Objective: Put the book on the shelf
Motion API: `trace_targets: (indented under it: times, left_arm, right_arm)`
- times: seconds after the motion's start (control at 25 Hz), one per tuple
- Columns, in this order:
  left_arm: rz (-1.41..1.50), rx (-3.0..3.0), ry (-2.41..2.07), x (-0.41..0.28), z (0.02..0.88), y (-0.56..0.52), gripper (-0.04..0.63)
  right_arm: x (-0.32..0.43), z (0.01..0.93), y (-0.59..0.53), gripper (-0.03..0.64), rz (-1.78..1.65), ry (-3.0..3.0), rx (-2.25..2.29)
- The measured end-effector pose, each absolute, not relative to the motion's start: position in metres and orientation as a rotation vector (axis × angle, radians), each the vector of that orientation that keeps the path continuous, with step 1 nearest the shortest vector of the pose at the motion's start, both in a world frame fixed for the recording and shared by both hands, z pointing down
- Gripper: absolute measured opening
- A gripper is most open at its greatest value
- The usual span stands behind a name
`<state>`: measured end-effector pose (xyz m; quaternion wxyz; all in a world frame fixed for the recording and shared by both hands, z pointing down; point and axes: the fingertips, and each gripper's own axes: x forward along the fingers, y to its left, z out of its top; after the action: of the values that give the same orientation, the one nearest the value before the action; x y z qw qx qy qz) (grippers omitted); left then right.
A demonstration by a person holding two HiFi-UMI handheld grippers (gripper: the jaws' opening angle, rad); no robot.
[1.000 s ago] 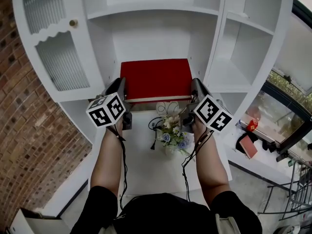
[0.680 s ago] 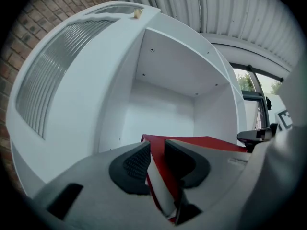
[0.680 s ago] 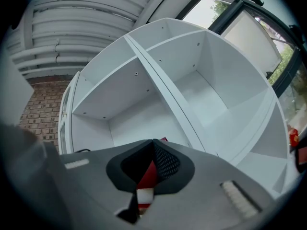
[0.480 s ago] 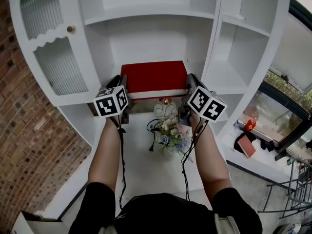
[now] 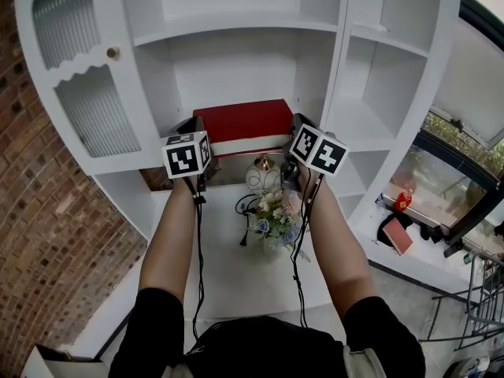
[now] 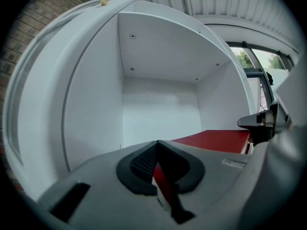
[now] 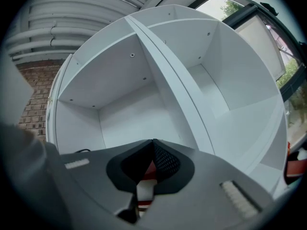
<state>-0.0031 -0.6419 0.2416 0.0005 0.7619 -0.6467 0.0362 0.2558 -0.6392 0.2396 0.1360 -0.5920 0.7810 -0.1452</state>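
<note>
A red hardcover book (image 5: 240,120) lies flat in the mouth of the white cabinet's middle compartment (image 5: 236,65), held level between my two grippers. My left gripper (image 5: 195,128) grips its left edge. Its jaws have just been closing, and a red and white sliver of the book (image 6: 160,178) shows between them. The cover (image 6: 216,140) stretches away to the right in the left gripper view. My right gripper (image 5: 298,126) is shut on the book's right edge. In the right gripper view, red cover and white pages (image 7: 144,186) sit between the jaws of the right gripper (image 7: 152,162).
Below the book a bunch of flowers (image 5: 276,215), a round white ornament (image 5: 264,176) and a black cable (image 5: 246,211) sit on the white counter (image 5: 236,274). A ribbed glass door with a brass knob (image 5: 114,53) is on the left, open side shelves (image 5: 370,124) on the right.
Both grippers have carried the book forward, deeper towards the middle compartment. The marker cubes have rolled a little, and the flowers and ornament below now show more fully.
</note>
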Motion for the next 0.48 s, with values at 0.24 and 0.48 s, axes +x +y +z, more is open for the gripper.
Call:
trace_targets:
  times: [0.24, 0.48]
  left_arm:
    - [0.181, 2.364, -2.039, -0.008, 0.241, -0.649, -0.002]
    - [0.111, 2.394, -2.119, -0.014, 0.222, -0.626, -0.002]
  right_arm:
    - [0.253, 0.240, -0.648, 0.011, -0.418, 2.288, -1.774]
    - [0.260, 0.226, -0.634, 0.011, -0.301, 2.252, -1.790]
